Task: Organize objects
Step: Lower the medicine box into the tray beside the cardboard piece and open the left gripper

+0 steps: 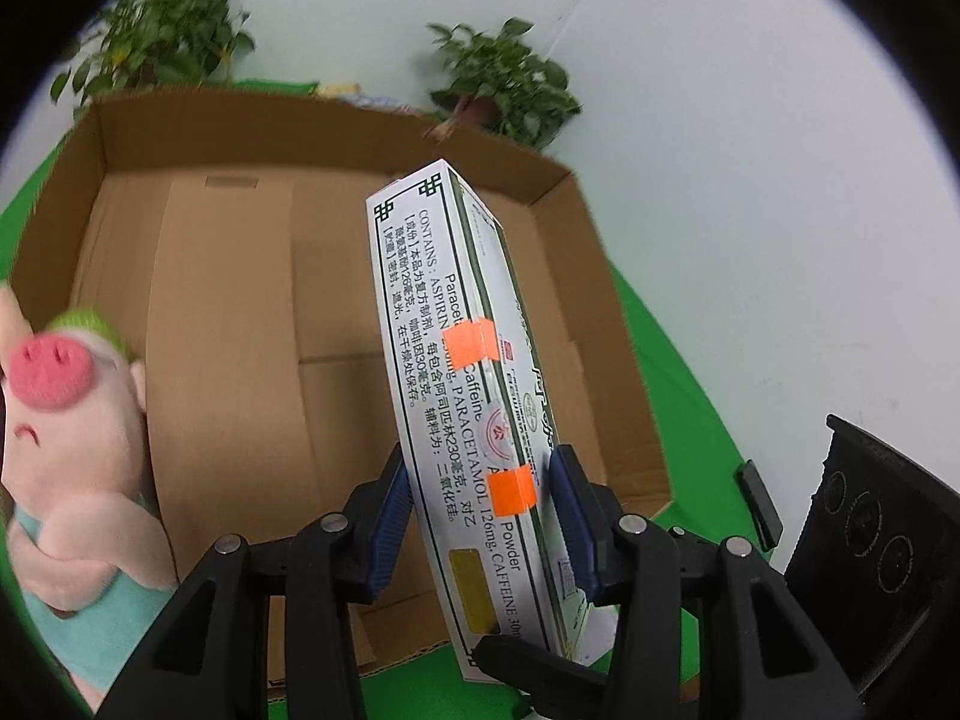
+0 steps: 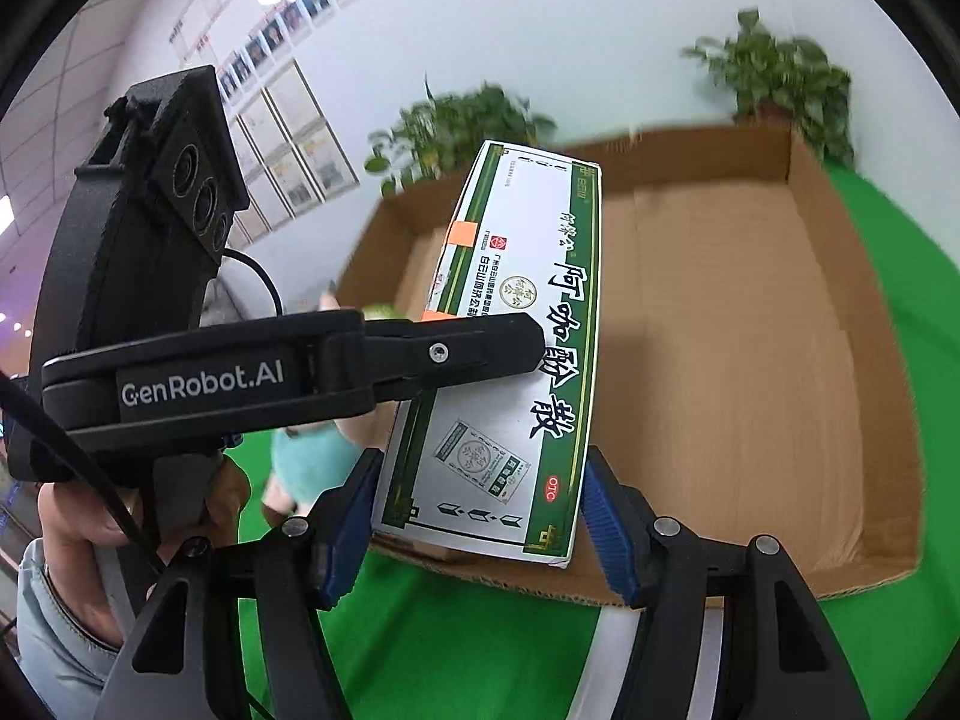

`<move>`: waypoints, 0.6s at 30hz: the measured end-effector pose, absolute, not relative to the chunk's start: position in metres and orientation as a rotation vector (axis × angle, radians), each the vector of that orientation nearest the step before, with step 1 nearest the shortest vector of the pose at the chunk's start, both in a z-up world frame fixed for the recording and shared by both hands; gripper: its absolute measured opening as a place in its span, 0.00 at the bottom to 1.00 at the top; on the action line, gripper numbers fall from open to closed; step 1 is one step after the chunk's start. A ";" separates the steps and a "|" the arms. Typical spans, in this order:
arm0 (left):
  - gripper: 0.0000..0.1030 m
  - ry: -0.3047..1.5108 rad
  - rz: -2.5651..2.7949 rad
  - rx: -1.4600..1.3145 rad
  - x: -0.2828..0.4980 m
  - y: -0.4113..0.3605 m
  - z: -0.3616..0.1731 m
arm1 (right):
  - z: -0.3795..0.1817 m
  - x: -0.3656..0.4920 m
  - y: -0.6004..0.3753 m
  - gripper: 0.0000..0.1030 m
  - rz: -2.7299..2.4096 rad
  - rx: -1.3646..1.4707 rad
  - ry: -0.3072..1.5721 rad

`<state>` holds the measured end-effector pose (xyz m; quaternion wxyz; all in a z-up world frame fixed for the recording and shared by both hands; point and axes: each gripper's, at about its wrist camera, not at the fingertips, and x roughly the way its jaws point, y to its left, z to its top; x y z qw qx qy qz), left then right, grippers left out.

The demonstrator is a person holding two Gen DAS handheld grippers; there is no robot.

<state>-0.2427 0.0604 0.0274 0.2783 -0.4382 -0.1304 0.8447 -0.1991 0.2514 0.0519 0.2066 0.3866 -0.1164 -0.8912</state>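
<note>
**Ana:** Well, biggest thing first: the cardboard box (image 1: pixel 240 300) lies open on the green tabletop (image 1: pixel 678 396), shallow, and the part of its floor that shows is bare. Two potted plants (image 1: pixel 162 30) stand beyond its far wall.

**Ben:** And the step in hand?

**Ana:** Carrying, I'd say. The medicine carton (image 1: pixel 444 372) is held in the air over the box's near-right edge, tilted, its far end pointing toward the box's far wall. It hasn't been set down yet.

**Ben:** Who has it?

**Ana:** The left hand-held gripper (image 1: pixel 480 498) is clamped on it, blue pads pressing both long faces near its lower end. The right hand-held gripper (image 2: pixel 480 516) sits at the carton's near end with its fingers spread either side; the pads look just clear of the cardboard, though I can't be sure they aren't touching.

**Ben:** Next move?

**Ana:** Probably lowering the carton flat onto the box floor, levelling it first so a corner doesn't catch the near wall, then releasing.

**Ben:** What's the carton like?

**Ana:** Long, slim, white with dark green borders, large black Chinese characters on the front, ingredients printed on the side, and orange tape tabs (image 1: pixel 510 495) over the edge. Light and rigid, I'd guess.

**Ben:** Anything smaller?

**Ana:** A pink plush pig (image 1: pixel 66 456) in a teal outfit stands just outside the box's left wall.
</note>
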 end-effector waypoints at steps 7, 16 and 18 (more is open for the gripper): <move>0.43 -0.349 2.292 -1.299 -0.250 0.063 -0.018 | -0.001 -0.216 0.244 0.58 -2.410 1.225 -0.413; 0.41 -0.327 2.341 -1.268 -0.250 0.050 -0.009 | -0.014 -0.227 0.244 0.57 -2.449 1.243 -0.371; 0.42 -0.311 2.372 -1.248 -0.242 0.045 -0.002 | -0.018 -0.228 0.245 0.57 -2.463 1.270 -0.352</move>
